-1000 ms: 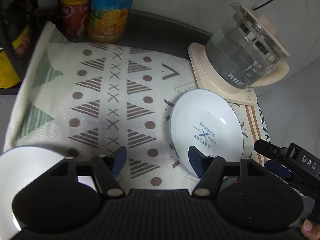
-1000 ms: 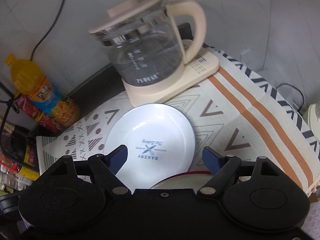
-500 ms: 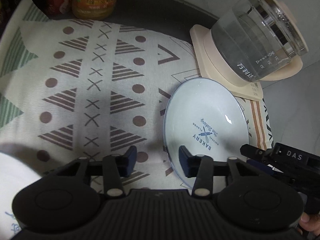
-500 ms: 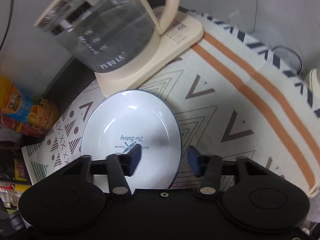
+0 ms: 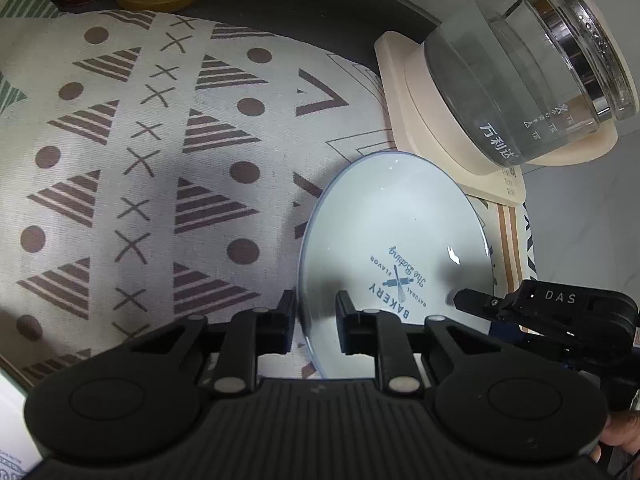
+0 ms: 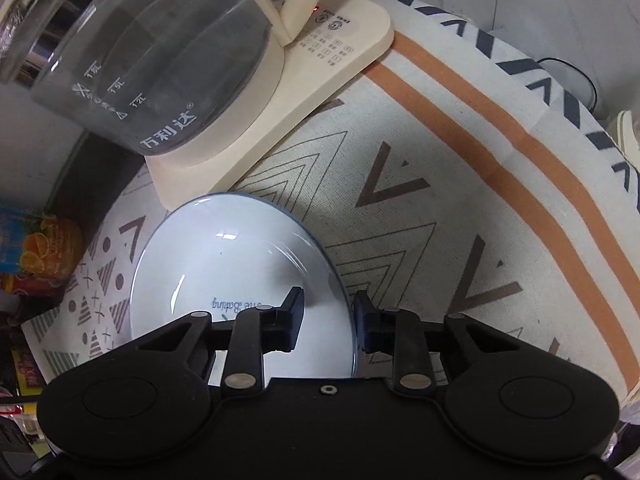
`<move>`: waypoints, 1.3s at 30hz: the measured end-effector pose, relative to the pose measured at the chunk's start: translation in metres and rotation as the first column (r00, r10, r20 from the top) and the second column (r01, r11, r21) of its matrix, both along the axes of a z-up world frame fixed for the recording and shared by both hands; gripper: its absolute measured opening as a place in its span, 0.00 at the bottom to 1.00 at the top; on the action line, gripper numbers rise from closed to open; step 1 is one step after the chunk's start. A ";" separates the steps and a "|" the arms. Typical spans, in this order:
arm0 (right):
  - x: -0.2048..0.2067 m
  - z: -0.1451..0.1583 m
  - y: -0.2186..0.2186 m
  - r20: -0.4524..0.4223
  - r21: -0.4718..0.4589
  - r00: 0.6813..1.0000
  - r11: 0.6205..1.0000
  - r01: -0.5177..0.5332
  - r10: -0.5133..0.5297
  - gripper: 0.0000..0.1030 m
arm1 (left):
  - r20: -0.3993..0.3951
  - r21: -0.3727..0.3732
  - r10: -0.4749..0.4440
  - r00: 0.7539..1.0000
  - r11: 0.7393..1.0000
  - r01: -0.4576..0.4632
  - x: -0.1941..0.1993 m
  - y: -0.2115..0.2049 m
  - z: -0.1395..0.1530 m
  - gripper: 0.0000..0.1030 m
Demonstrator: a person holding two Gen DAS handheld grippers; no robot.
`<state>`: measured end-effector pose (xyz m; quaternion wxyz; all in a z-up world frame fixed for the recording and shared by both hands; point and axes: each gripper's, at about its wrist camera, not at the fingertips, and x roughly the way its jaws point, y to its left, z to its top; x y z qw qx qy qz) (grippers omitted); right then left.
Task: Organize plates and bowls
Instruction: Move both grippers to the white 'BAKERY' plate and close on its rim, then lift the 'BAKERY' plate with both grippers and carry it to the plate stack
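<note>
Left tool [image 5: 316, 322]: fingers narrow, straddling the near-left rim of the plate [image 5: 394, 236], one finger outside on the cloth [image 5: 120, 160], one inside over the plate's well. Contact with the rim not confirmed; a gap seems to remain.

Right tool [image 6: 328, 322]: same posture on the plate's opposite rim, fingers narrow, left finger inside, right finger outside. Pinch not confirmed either.

Plate lies flat on the cloth, directly ahead of both tools; its far edge sits just beside the kettle base [image 5: 404, 92].

Step in hand, judged: two-sided rim grasp for a lift.

To do well:
- seat each rim fully between the fingers before closing;
- close both sides together, evenly;
- raise both tools level, so the glazed rim does not slip;
- draw back from the kettle [image 6: 132, 52] while lifting.
</note>
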<state>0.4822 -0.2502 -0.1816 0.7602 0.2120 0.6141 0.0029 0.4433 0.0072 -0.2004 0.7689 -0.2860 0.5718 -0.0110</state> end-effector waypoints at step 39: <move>-0.034 0.037 0.047 0.214 0.171 0.964 0.965 -0.198 0.160 0.04 | 0.139 0.077 0.208 0.968 0.973 -0.220 -0.087 0.069 0.061 0.09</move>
